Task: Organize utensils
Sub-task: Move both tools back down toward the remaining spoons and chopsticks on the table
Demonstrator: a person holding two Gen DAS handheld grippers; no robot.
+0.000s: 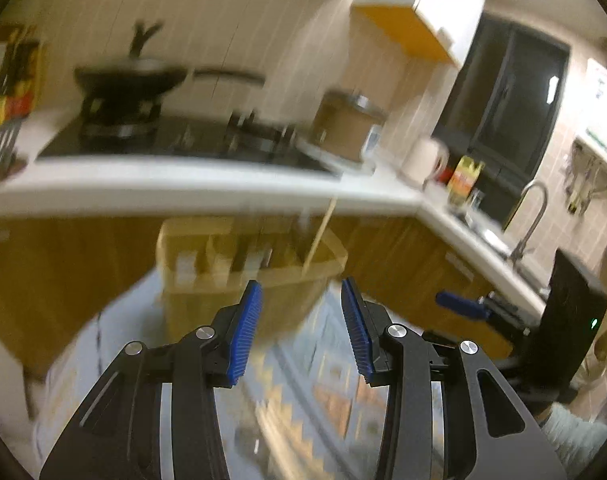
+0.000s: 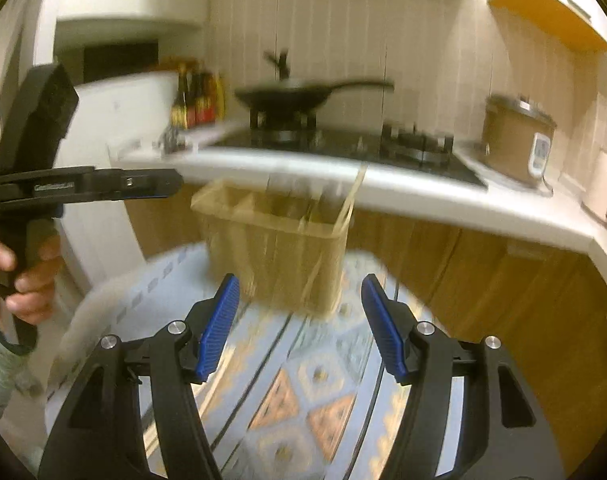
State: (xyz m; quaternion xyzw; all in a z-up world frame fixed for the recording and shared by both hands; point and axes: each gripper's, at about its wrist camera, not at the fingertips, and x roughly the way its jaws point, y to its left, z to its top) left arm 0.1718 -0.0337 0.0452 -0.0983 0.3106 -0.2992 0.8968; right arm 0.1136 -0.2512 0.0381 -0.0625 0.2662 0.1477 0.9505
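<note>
— Blurring hides what fills the wooden organizer (image 2: 279, 248); can you read its compartments?

— No. Only one pale chopstick (image 2: 349, 204) shows clearly, leaning up and right from the organizer's right end, on the patterned desk (image 2: 303, 400).

— And the tools?

— Left tool (image 1: 301, 320) and right tool (image 2: 299, 320) both gape wide, holding nothing, short of the organizer.

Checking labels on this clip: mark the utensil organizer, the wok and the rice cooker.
utensil organizer (image 2: 279, 264): right wrist view, front wall.
wok (image 2: 283, 98): right wrist view, bowl side.
rice cooker (image 2: 511, 140): right wrist view, body.
</note>
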